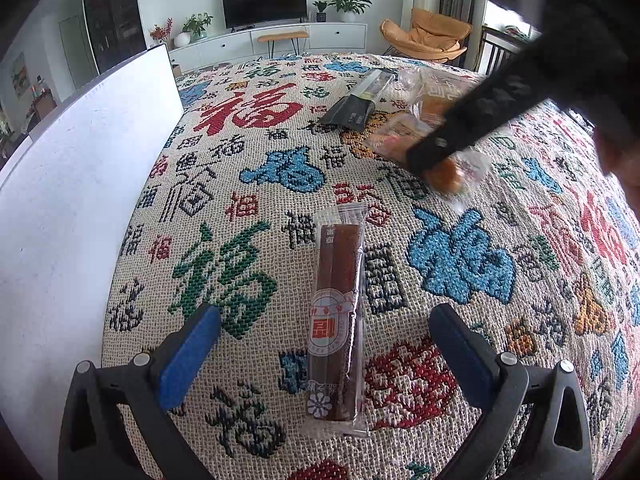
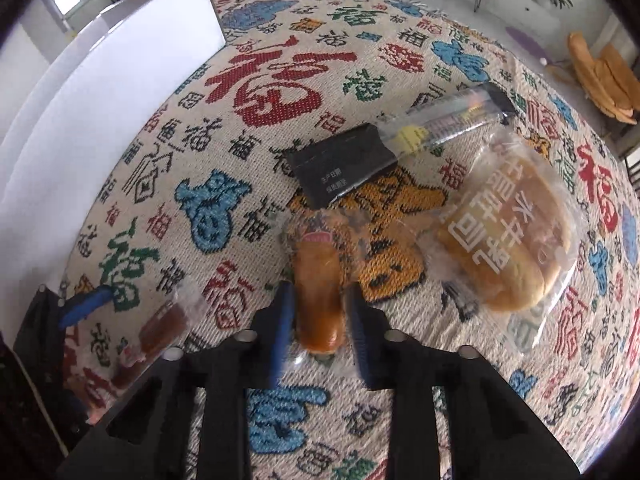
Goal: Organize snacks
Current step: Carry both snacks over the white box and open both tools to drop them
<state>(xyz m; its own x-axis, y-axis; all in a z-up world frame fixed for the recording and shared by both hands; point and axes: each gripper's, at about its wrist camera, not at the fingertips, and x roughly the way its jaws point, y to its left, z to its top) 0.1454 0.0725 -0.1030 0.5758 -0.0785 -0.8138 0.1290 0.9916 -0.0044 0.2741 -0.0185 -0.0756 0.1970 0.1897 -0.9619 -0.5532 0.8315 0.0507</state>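
Surface: a woven cloth (image 1: pixel 256 184) patterned with red, blue and green characters covers the table; a white upright board (image 1: pixel 80 184) stands along its left edge.
Left gripper (image 1: pixel 324 344): blue-padded fingers (image 1: pixel 188 356) spread wide, released, hovering over the cloth and gripping nothing.
Brown snack bar: a long brown bar in a clear wrapper (image 1: pixel 338 312) lies flat on the cloth between the left fingers, touching neither pad.
Right gripper (image 2: pixel 318 312): angled steeply down, its fingers (image 2: pixel 282 320) narrowed around a small orange-brown snack in a clear wrapper (image 2: pixel 318 280). The pads are motion-blurred, but they appear to press the snack's sides, so it looks clenched on it.
Small orange snack, position: between the right fingers, just above the cloth, in front of the other packets; in the left view it shows under the dark fingertip (image 1: pixel 448 172).
Bread packet: a clear bag of golden buns with white lettering (image 2: pixel 508 240) lies on the cloth to the right of the held snack, close by.
Black packet: a long black and clear wrapper with a yellow label (image 2: pixel 360 160) lies behind them, its far end touching the bread packet's edge.
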